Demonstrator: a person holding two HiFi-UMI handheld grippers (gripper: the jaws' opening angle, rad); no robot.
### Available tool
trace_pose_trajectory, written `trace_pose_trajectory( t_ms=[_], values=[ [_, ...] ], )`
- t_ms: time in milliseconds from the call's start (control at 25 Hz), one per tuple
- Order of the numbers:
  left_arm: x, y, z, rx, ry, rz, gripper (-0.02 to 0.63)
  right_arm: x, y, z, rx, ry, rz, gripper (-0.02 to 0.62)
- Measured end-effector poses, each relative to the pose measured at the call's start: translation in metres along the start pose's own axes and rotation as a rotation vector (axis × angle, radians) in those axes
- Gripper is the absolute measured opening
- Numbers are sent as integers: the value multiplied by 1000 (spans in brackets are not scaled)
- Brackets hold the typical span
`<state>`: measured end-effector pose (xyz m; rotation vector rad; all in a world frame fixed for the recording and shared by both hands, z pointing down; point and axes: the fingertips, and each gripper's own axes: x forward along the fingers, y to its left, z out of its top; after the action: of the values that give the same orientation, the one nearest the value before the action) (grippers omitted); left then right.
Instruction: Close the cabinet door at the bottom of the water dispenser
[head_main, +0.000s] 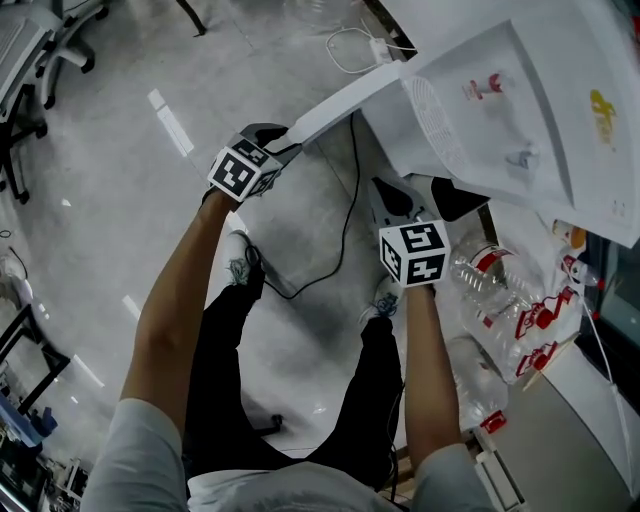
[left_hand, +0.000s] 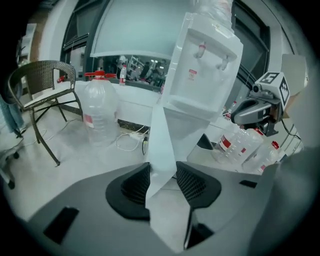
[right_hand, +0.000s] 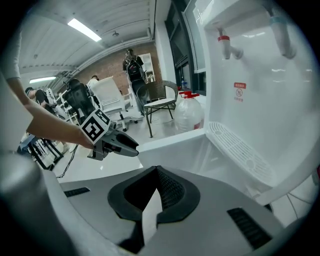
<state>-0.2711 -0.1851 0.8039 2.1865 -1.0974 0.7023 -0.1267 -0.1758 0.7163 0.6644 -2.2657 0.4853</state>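
The white water dispenser (head_main: 520, 100) (left_hand: 200, 65) (right_hand: 270, 90) stands at the upper right of the head view. Its bottom cabinet door (head_main: 340, 105) (left_hand: 162, 135) (right_hand: 170, 145) swings out toward the left. My left gripper (head_main: 283, 138) (left_hand: 161, 172) is at the door's free end, and the door's edge sits between its pads with both against it. The right gripper view shows this grip from the side (right_hand: 131, 148). My right gripper (head_main: 380, 190) (right_hand: 157, 172) hangs shut and empty below the dispenser's drip tray, near the door's hinge side.
Several clear water bottles with red labels (head_main: 500, 290) lie on the floor right of the dispenser. A black cable (head_main: 345, 220) runs across the floor under the door. A large water jug (left_hand: 101, 107) and a wicker chair (left_hand: 42, 95) stand beyond. Office chairs (head_main: 30, 60) are at far left.
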Motion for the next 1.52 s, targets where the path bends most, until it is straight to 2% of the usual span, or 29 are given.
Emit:
trace_pose_trajectory(
  t_ms=[280, 600, 840, 920, 1080, 1240, 1360, 1520],
  values=[
    [10, -32, -5, -32, -39, 32, 181, -29, -10, -34, 29, -7, -32, 23],
    [24, -83, -4, -93, -47, 79, 181, -81, -25, -71, 33, -3, -77, 23],
    [48, -136, 0, -11, 25, 59, 169, -120, -50, -83, 89, -58, -148, 23],
    [58, -149, 4, -6, 31, 54, 169, -132, -59, -90, 95, -72, -169, 23],
    [79, -172, 11, 4, 26, 46, 178, -153, -78, -107, 124, -96, -213, 25],
    [102, -190, 25, 17, -8, 76, 178, -171, -101, -130, 182, -130, -275, 23],
    [114, -203, 32, -13, -38, 97, 179, -184, -116, -151, 234, -150, -319, 24],
    [136, -213, 39, -39, -72, 133, 178, -194, -127, -174, 239, -138, -342, 25]
  ],
)
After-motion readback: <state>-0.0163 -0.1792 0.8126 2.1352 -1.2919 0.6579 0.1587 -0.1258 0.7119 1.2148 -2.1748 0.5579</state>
